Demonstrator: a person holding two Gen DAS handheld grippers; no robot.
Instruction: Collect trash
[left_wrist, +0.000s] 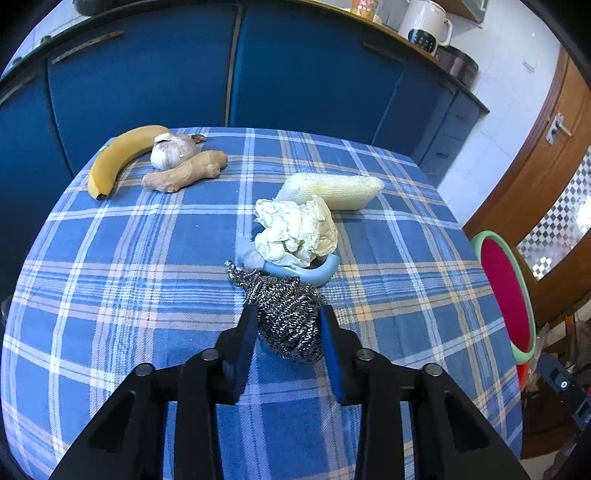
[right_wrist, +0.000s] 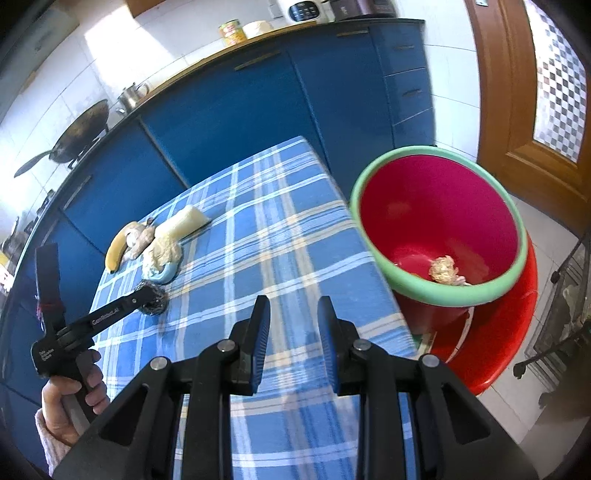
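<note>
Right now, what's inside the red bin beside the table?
One crumpled wad of paper lies at the bottom of the red bin. The near rim hides part of the floor.

Home kitchen, probably: blue cabinets (left_wrist: 147, 81), wok (right_wrist: 79, 133), kettle (left_wrist: 426, 24), checked tablecloth (left_wrist: 147, 258).

A table under a blue plaid cloth (left_wrist: 155, 258) stands just in front of a run of blue cabinets (left_wrist: 147, 85) with a dark countertop (right_wrist: 207, 51). On the counter sit a white kettle (left_wrist: 424, 26), a wok (right_wrist: 79, 133) and a yellow tin (right_wrist: 232, 32). The wall is white tile (right_wrist: 110, 40), brightly lit, as is the pale floor (right_wrist: 554, 236). A wooden door (right_wrist: 517, 110) carries chequered glass
</note>
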